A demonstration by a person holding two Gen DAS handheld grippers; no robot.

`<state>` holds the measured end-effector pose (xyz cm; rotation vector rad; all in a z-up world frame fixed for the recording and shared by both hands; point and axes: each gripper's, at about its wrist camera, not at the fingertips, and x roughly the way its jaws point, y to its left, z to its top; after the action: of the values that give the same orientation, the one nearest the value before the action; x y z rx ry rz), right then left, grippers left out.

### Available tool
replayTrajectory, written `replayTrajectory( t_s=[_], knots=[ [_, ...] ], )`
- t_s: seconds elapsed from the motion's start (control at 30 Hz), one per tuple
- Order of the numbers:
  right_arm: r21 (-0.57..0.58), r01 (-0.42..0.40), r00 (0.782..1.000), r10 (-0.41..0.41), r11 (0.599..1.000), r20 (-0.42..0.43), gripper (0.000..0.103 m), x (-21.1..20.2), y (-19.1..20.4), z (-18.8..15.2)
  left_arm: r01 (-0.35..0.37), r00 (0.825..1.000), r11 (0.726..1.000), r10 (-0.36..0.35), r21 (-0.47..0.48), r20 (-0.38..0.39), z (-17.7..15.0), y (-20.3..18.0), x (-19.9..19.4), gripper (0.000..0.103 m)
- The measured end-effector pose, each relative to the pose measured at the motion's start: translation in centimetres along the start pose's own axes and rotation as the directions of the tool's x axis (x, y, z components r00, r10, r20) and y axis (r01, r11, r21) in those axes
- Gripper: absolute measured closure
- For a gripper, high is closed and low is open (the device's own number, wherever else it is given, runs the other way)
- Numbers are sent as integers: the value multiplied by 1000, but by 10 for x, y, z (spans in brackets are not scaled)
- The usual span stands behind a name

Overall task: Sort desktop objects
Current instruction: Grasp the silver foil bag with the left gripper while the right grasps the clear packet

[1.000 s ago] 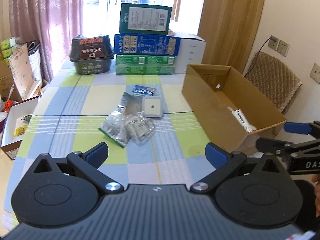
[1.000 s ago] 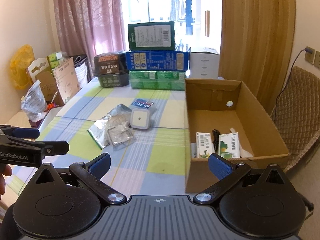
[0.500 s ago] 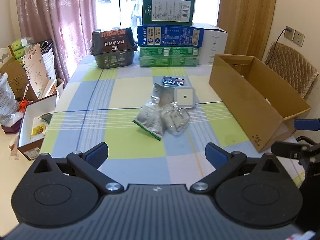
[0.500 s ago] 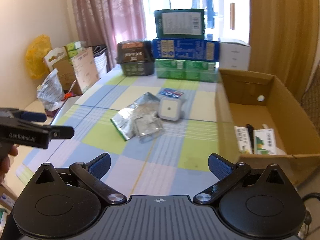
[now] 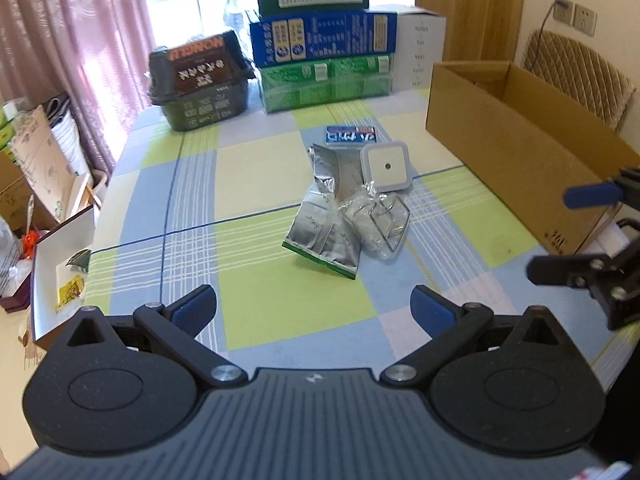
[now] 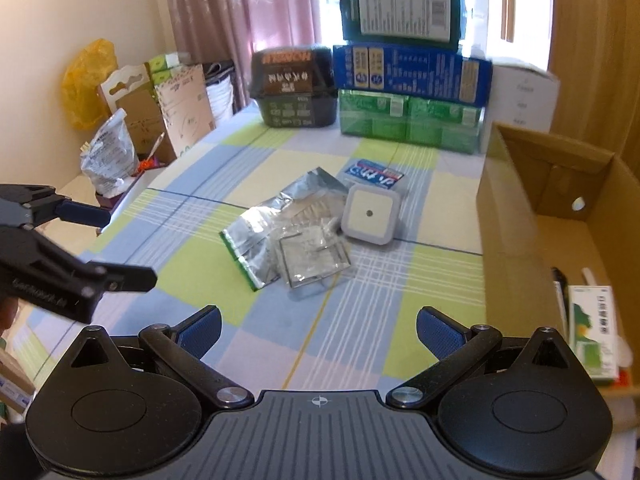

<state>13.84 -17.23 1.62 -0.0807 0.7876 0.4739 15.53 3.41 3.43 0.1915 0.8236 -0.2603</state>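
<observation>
A small pile lies mid-table: a silver foil pouch (image 5: 324, 236) (image 6: 256, 232), a clear plastic bag with a wire clip (image 5: 378, 220) (image 6: 312, 256), a white square night light (image 5: 386, 166) (image 6: 370, 214) and a blue packet (image 5: 350, 135) (image 6: 374, 174). An open cardboard box (image 5: 516, 148) (image 6: 516, 216) stands to the right, with a green-white medicine box (image 6: 592, 330) inside. My left gripper (image 5: 312, 308) is open and empty, short of the pile. My right gripper (image 6: 318, 326) is open and empty, also short of it.
Stacked green, blue and white cartons (image 5: 324, 40) and a dark container (image 5: 200, 84) line the far table edge. The table (image 5: 200, 200) has a checked cloth. Boxes and bags (image 6: 120, 120) crowd the floor at left. A wicker chair (image 5: 576, 68) stands behind the cardboard box.
Both grippers have swung left and moved closer to the pile. The pile now sits nearer the centre of both views. Both stay open.
</observation>
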Motion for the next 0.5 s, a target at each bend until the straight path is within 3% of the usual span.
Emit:
replayTrajectory(
  t_s=[0.5],
  knots=[
    [-201,-131,988,110,971,-111,2,112,-15,34,34,998,981,-22,189,-67,27,17,88,2]
  ],
)
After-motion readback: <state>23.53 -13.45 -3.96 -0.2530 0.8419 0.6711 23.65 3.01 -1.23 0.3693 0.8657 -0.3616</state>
